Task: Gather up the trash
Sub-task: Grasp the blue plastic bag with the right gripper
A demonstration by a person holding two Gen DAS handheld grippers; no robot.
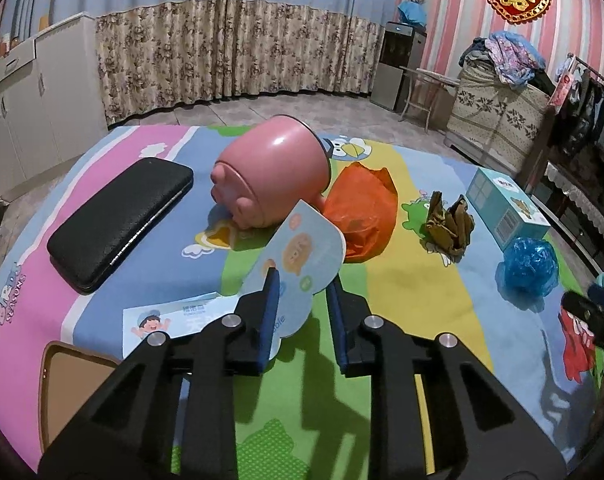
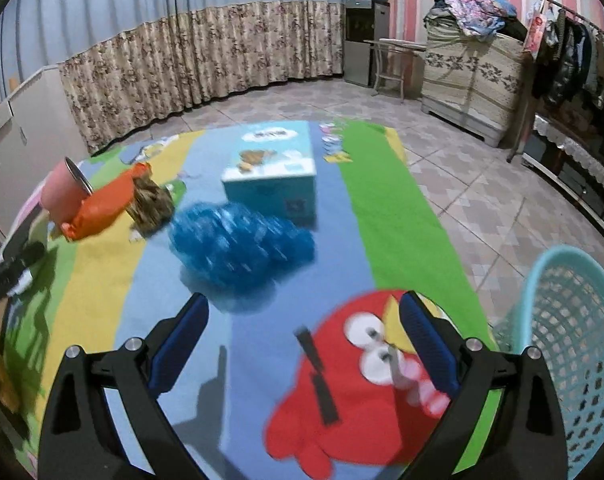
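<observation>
While the left gripper [image 1: 302, 296] pinches a blue paper wrapper [image 1: 298, 256], the right gripper [image 2: 303, 340] gapes empty beside the basket [image 2: 573, 340].

- The case [image 1: 120, 222] lies left of the tipped-over cup [image 1: 272, 172] on the mat [image 1: 401, 280].
- The crumpled bag [image 1: 361, 210] lies just right of the cup, then the wrapper [image 1: 449, 224].
- The box [image 1: 505, 210] stands furthest right.

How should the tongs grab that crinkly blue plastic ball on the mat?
Probably from above, pinching across the middle of the crumpled blue plastic ball. It is a soft, rounded wad lying loose on the mat, so any squeeze through its bulk should hold. The light blue box sits close behind it, so come from the near side, where the open right tongs already face it.
</observation>
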